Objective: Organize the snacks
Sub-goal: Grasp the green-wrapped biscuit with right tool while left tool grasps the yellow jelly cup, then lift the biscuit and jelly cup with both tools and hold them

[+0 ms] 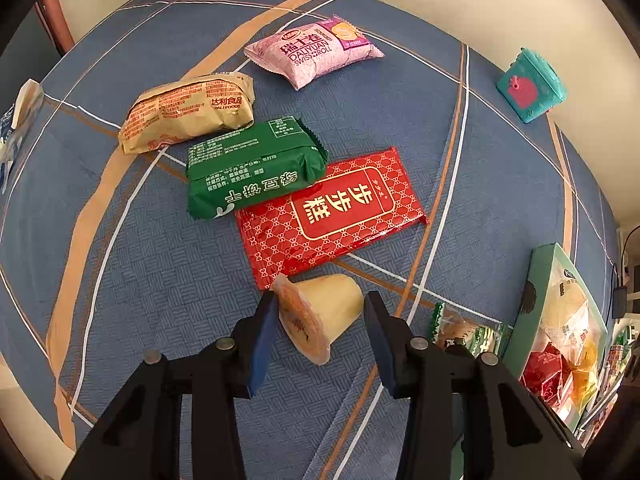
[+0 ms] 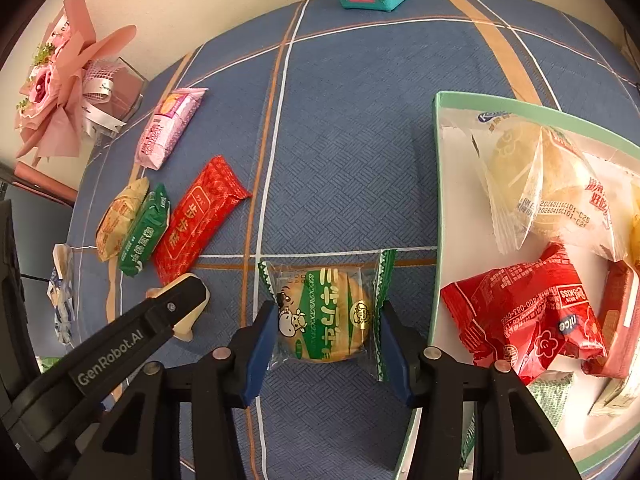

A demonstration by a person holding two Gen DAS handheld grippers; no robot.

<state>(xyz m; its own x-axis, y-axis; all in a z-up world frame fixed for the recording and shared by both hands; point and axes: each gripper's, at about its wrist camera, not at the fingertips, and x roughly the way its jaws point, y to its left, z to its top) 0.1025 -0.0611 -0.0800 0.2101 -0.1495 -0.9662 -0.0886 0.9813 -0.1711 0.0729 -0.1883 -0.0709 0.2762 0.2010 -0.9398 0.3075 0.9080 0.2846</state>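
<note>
Snacks lie across the blue tablecloth (image 1: 120, 240). Left wrist view: the left gripper (image 1: 320, 320) pinches a jelly cup (image 1: 320, 316), the red packet (image 1: 332, 216) at twelve o'clock. Right wrist view: the right gripper (image 2: 326, 324) clamps a cookie packet (image 2: 326, 312); the tray (image 2: 436, 200) sits at three o'clock.

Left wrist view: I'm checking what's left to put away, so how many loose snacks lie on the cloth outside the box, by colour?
Pink pack: 1
Tan pack: 1
Green pack: 1
Red pack: 1
Yellow jelly cup: 1
Green-and-clear biscuit pack: 1
Blue-and-white pack, at the cloth's edge: 1
Total: 7
</note>
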